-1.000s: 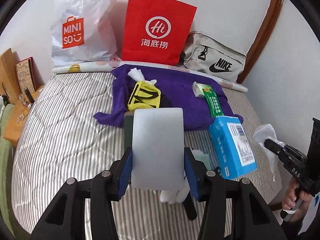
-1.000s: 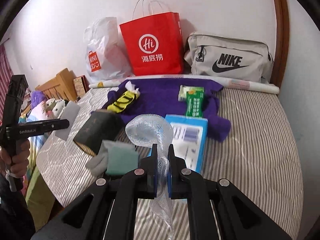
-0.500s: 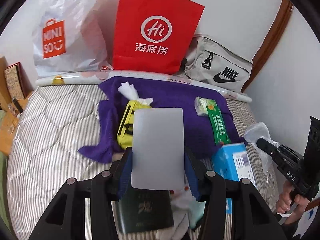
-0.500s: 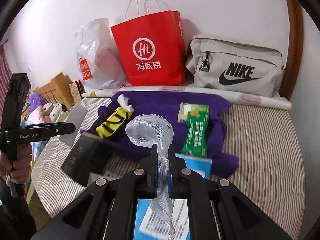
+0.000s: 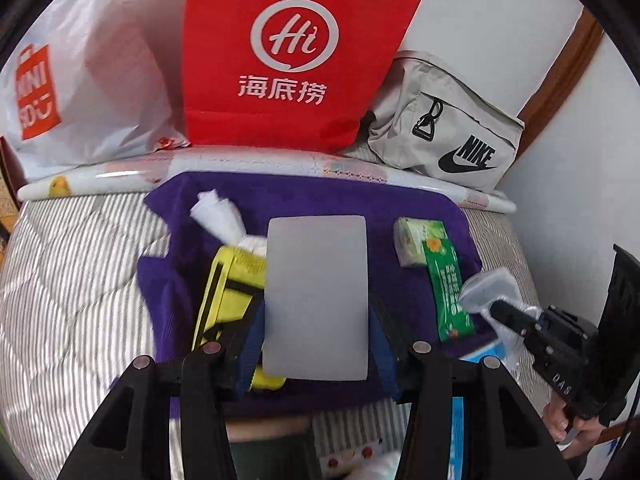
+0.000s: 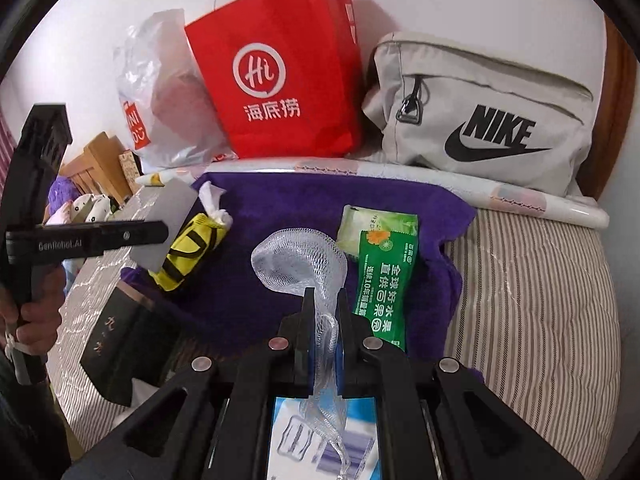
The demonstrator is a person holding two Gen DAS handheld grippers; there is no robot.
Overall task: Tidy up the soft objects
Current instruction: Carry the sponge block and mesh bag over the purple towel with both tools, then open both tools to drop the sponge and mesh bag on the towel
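On the striped bed (image 6: 532, 300), a red paper bag (image 6: 280, 76), a white plastic bag (image 6: 160, 92) and a grey pouch (image 6: 488, 116) line the wall beyond both jaws, their contents hidden. The left gripper (image 5: 316, 344) clenches a grey flat pad (image 5: 317, 304), its long axis running straight ahead over the purple towel (image 5: 360, 208). The right gripper (image 6: 323, 344) pinches a white mesh net (image 6: 300, 260) that loops ahead of the jaws, with bare striped cover to their right.

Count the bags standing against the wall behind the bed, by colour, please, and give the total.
Red paper bag: 1
White plastic bag: 1
Grey Nike bag: 1
Total: 3
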